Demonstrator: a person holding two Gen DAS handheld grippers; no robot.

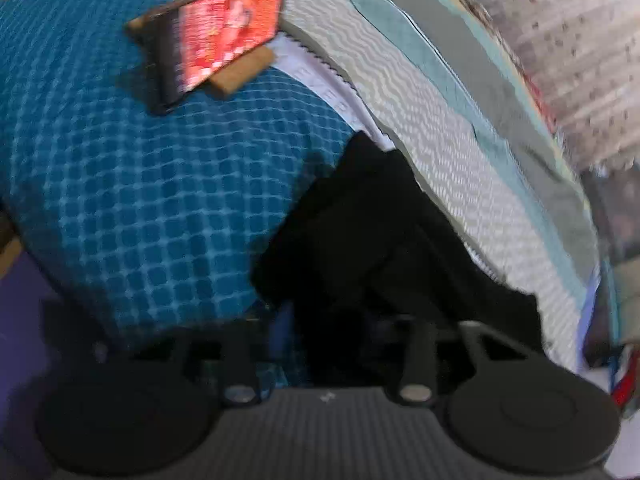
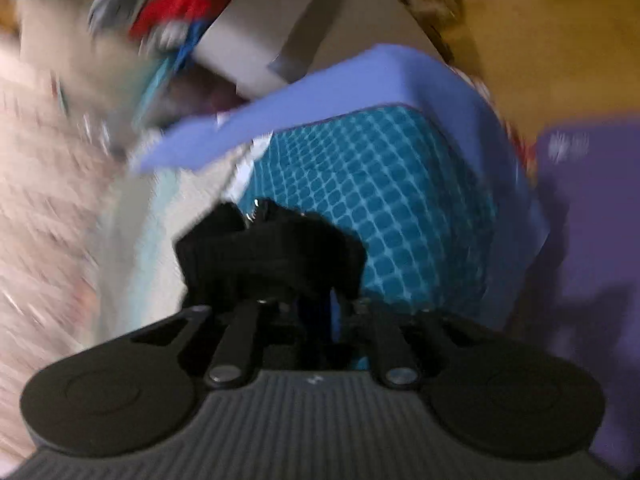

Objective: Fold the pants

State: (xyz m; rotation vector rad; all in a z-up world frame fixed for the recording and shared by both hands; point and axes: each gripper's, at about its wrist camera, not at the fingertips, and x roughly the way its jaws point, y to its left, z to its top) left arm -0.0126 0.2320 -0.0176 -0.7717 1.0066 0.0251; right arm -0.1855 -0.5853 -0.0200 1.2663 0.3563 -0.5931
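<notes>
Surface: a bed covered by a teal quilt with a pale grid pattern (image 1: 160, 184), with a grey-and-white wavy-textured blanket (image 1: 440, 128) lying beside it.

Task's thing: black fabric pants (image 1: 380, 232), bunched in a heap at the border of quilt and blanket; in the right wrist view the same pants (image 2: 272, 256) sit crumpled just ahead of the fingers.

Left tool (image 1: 332, 344): fingers drawn narrow with black cloth between them, so it appears to be holding the pants; blur hides the exact pinch.

Right tool (image 2: 316, 320): fingers close together against the bunched cloth, seemingly gripping it; the contact point is too dark to confirm.

Nearby: a phone with a glowing red screen (image 1: 228, 36), propped on a tan wooden stand (image 1: 240, 76), well apart from the pants.

Step in hand (judged): carrying the pants to spread them flat.

Doing it well: keep both pinches on matching edges, pull the tools apart until the cloth is taut, lay it on open quilt away from the phone, and smooth wrinkles before creasing.

Risk: heavy blur suggests fast motion, and thin fabric could slip out.
</notes>
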